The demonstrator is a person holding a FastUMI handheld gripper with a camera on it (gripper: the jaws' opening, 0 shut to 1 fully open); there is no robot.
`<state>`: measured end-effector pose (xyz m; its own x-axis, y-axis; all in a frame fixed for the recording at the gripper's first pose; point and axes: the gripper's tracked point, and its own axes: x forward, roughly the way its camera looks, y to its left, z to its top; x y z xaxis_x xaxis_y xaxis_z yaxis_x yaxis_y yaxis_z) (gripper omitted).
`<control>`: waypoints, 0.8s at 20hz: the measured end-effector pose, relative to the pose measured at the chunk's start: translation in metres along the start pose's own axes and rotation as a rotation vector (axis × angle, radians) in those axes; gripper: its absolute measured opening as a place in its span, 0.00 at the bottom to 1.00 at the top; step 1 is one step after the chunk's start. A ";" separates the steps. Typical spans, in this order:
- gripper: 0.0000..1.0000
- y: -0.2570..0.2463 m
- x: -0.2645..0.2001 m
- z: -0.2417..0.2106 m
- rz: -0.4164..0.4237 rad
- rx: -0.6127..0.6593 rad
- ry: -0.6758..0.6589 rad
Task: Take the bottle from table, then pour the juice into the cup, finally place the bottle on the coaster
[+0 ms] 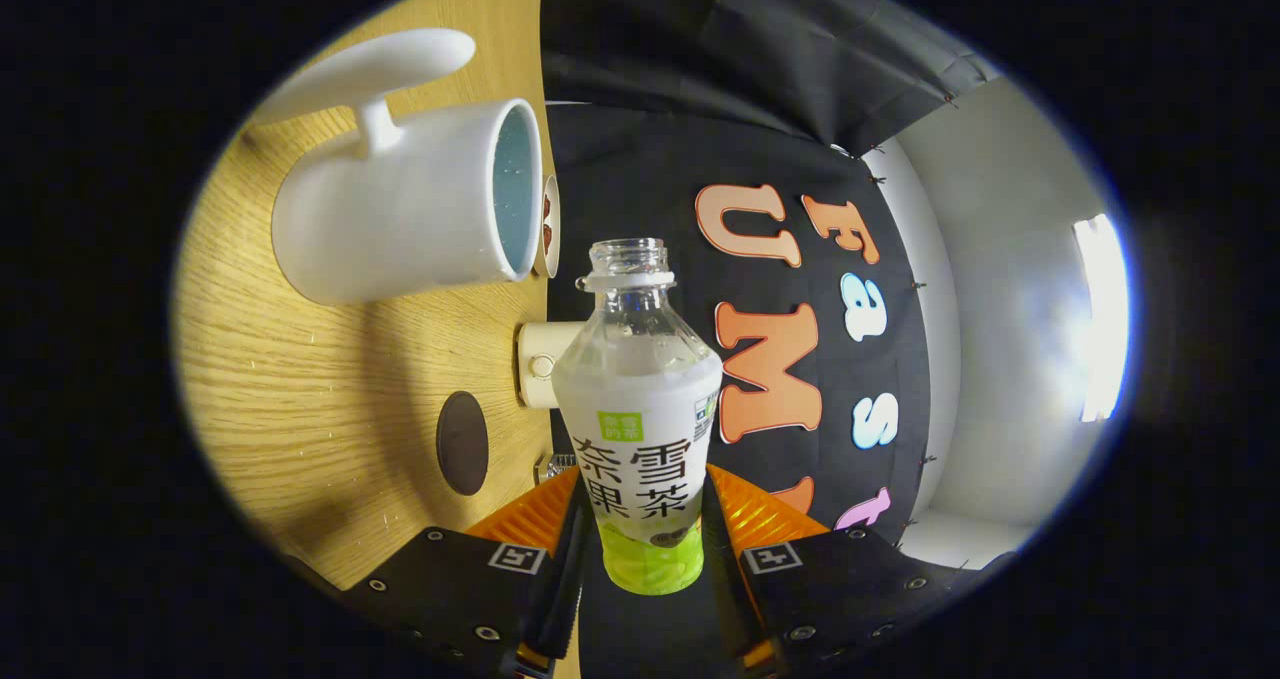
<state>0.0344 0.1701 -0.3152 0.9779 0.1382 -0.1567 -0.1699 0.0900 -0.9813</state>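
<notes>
The gripper [640, 534] is clamping one bottle [640, 409]; both fingers are pressing on its lower body, one at each side. The bottle is standing between the fingers with its uncapped neck pointing to 12 o'clock. The camera is rolled, so the table [300, 399] is appearing as a wall at 9 o'clock of the bottle. One white cup [400, 209] is sitting on the table at 10 o'clock of the bottle neck, with its open mouth facing the bottle and one handle [370, 74] at its far side. One dark round coaster [462, 443] is lying on the table at 9 o'clock of the bottle label, apart from the cup. One pale fixture [540, 364] is sitting at the table edge, just behind the bottle.
</notes>
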 end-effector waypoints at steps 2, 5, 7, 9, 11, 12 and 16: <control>0.57 -0.001 0.001 0.001 -0.005 -0.023 -0.009; 0.57 -0.003 0.001 0.001 -0.015 -0.055 -0.017; 0.57 -0.004 0.001 0.002 -0.021 -0.066 -0.018; 0.57 -0.005 0.002 0.001 -0.027 -0.076 -0.018; 0.57 -0.005 0.003 0.001 -0.035 -0.087 -0.021; 0.57 -0.006 0.003 0.002 -0.037 -0.092 -0.022; 0.57 -0.007 0.001 0.005 -0.052 -0.107 -0.029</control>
<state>0.0360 0.1749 -0.3077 0.9810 0.1643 -0.1031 -0.1032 -0.0078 -0.9946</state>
